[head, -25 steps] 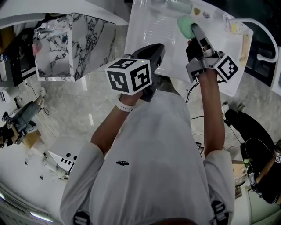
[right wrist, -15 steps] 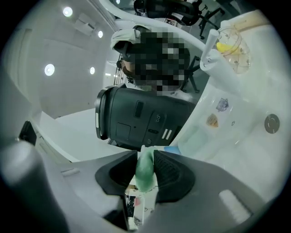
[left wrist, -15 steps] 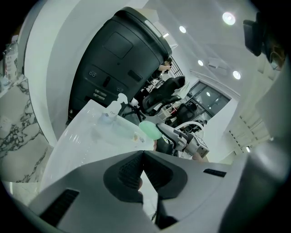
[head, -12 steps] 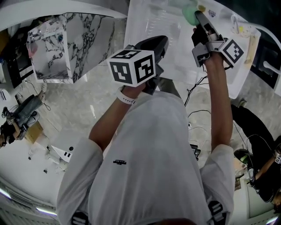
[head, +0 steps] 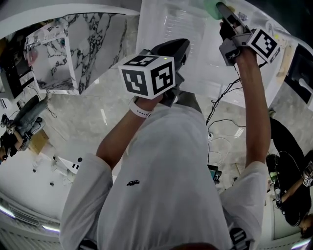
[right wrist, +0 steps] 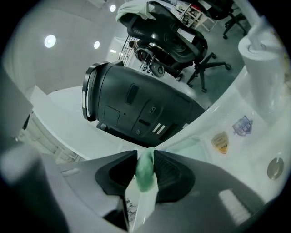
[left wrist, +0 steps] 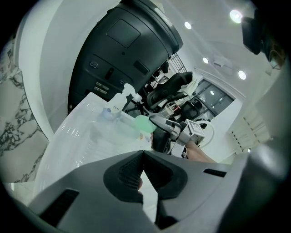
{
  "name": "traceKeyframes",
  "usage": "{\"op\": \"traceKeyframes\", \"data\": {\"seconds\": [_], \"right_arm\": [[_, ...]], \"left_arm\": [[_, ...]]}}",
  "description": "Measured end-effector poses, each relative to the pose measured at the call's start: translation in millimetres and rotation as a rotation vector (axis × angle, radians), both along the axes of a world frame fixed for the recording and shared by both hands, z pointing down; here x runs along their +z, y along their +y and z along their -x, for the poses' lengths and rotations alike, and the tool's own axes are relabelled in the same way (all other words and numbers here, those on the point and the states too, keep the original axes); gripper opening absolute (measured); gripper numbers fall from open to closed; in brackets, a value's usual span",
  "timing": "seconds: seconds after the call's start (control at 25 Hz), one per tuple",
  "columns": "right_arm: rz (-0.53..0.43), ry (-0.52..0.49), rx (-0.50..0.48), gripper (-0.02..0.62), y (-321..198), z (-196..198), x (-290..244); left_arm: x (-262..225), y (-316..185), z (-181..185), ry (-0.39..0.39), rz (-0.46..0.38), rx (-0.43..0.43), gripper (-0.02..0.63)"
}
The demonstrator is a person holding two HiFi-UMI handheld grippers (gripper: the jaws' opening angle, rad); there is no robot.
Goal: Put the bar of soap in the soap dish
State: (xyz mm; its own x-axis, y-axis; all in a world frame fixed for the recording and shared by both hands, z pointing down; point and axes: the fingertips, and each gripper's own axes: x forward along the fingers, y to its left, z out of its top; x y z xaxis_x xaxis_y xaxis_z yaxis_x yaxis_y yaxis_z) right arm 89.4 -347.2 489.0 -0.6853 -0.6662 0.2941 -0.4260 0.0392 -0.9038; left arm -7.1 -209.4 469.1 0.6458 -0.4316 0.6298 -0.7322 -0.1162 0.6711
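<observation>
A pale green bar of soap point(right wrist: 146, 170) is pinched edge-on between the jaws of my right gripper point(right wrist: 145, 169), which is shut on it. In the head view that gripper point(head: 222, 9) reaches to the far edge of the white counter point(head: 181, 39), and the soap point(head: 211, 10) shows at its tip. A pale translucent green dish point(right wrist: 188, 146) lies on the counter just beyond the jaws. My left gripper point(left wrist: 142, 167) is shut with nothing in it and hangs over the counter's near part point(head: 178, 49). From it I see the soap point(left wrist: 144, 123) to the right.
A dark grey appliance point(right wrist: 132, 109) stands behind the counter. A white spout point(right wrist: 263, 45) rises at the right, near two stickers and a drain point(right wrist: 274, 168). A small white bottle point(left wrist: 111, 111) sits at the counter's far end. A marble block point(head: 73, 49) stands at the left.
My right gripper has carried the soap farther away across the counter, toward the top of the head view. The left gripper has hardly moved.
</observation>
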Motion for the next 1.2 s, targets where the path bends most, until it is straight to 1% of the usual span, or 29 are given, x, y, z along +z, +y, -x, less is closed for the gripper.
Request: {"op": "traceKeyframes", "data": {"seconds": [0.44,0.64,0.84,0.96,1.08,1.2], "right_arm": [[-0.039,0.12,-0.21,0.123,-31.6,22.9,21.9],[-0.058,0.194,-0.341,0.123,-31.4,30.1,35.9],[-0.133,0.297,-0.511,0.123,-34.3,34.6,47.0],[-0.183,0.343,-0.591,0.123,-37.9,39.1,53.5],[-0.219,0.326,-0.625,0.123,-36.9,41.9,56.4],[-0.229,0.31,-0.645,0.124,-34.4,42.2,60.2]], "left_arm": [[9.1,0.5,6.0,0.0,0.028,-0.016,0.009],[10.6,6.2,8.6,0.002,0.039,-0.018,0.009],[19.4,13.9,11.9,0.013,0.069,-0.017,0.009],[23.2,17.0,15.1,0.005,0.073,-0.01,0.009],[24.8,21.1,15.3,0.001,0.077,-0.004,0.009],[24.2,24.1,14.1,-0.002,0.079,0.002,0.009]]}}
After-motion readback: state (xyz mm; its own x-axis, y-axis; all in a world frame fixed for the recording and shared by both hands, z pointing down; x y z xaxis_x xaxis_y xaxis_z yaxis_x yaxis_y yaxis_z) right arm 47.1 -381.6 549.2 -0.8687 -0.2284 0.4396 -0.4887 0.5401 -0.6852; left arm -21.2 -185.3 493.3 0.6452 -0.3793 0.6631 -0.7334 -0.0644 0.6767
